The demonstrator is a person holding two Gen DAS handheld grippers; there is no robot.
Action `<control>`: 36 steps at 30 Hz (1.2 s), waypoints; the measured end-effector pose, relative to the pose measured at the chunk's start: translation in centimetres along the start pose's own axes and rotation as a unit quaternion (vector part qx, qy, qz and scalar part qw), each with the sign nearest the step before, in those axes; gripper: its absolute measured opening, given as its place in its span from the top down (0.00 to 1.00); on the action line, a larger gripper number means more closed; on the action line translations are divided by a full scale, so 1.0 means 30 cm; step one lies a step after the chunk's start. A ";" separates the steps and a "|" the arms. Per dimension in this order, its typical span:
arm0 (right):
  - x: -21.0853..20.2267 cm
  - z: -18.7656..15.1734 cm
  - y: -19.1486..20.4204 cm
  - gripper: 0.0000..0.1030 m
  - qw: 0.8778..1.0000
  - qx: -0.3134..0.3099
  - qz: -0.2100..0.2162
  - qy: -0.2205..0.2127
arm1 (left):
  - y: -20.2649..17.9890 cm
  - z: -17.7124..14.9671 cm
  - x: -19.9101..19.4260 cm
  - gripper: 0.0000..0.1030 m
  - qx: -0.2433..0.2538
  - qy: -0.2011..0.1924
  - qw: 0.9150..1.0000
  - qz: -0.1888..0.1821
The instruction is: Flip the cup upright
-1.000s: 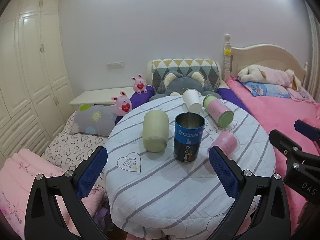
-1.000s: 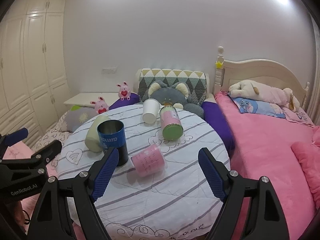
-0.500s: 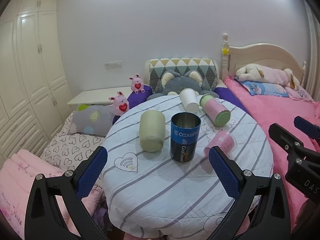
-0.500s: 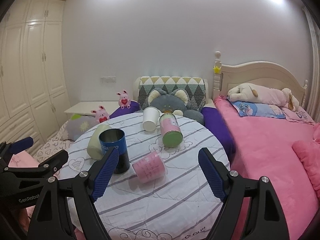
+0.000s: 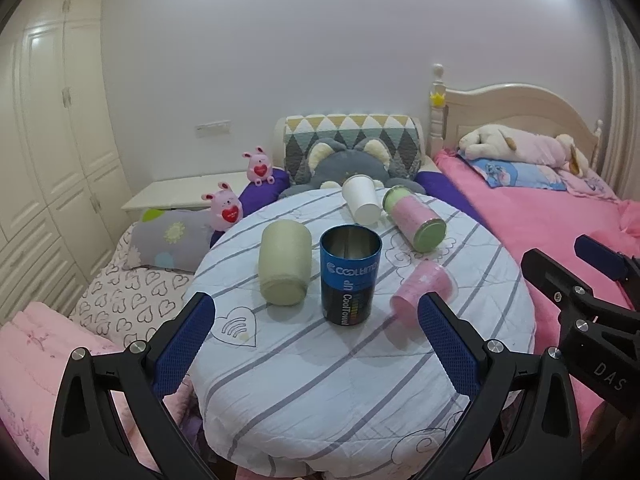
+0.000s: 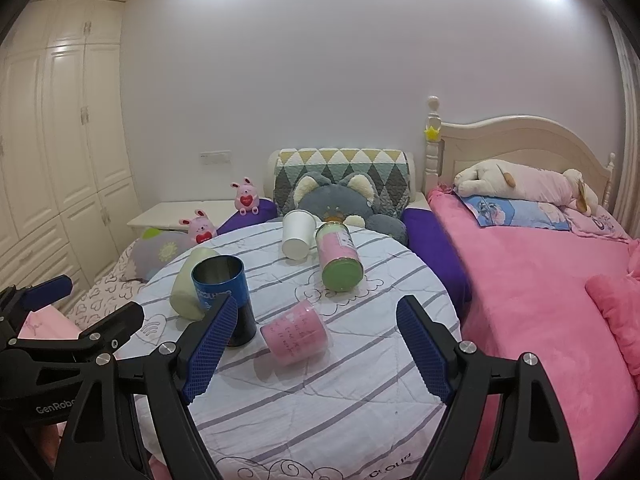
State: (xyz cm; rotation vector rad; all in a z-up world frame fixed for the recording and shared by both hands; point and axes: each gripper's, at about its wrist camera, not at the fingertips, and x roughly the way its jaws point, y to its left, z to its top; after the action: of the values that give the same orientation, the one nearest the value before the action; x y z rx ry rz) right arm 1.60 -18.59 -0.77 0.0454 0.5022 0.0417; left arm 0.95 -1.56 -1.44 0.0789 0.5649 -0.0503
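A round table [image 5: 340,392] with a striped cloth holds several cups. A blue metal cup [image 5: 350,276] stands upright in the middle. A pale green cup [image 5: 285,268], a pink cup [image 5: 422,288], a white paper cup [image 5: 362,204] and a pink-and-green can [image 5: 414,222] lie on their sides. My left gripper [image 5: 316,348] is open and empty, in front of the blue cup. My right gripper [image 6: 314,346] is open and empty, with the pink cup [image 6: 296,334] just beyond its fingers. The blue cup [image 6: 224,296] sits partly behind its left finger.
A pink bed [image 6: 540,280] with plush toys lies to the right. Behind the table are a grey cat cushion [image 5: 348,164] and pink bunny toys [image 5: 226,210]. White wardrobes [image 5: 48,152] line the left wall. Bedding with heart prints [image 5: 124,300] lies low on the left.
Both grippers have drawn back a little and risen, so the table and cups look slightly smaller and lower. The cups have not moved.
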 end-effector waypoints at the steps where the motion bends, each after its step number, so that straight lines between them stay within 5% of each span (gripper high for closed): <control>1: -0.001 -0.001 -0.005 0.19 1.000 0.002 0.000 0.000 | -0.002 0.001 0.001 0.00 0.000 0.000 1.000 0.000; 36: 0.068 -0.007 -0.064 0.19 0.999 0.025 0.013 0.016 | -0.047 0.007 0.050 0.00 0.010 0.009 1.000 0.004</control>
State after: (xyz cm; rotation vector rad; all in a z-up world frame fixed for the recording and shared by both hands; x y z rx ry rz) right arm 3.33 -20.41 -2.04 0.1004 0.5345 0.0547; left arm 2.22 -3.03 -2.16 0.1015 0.5830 -0.0470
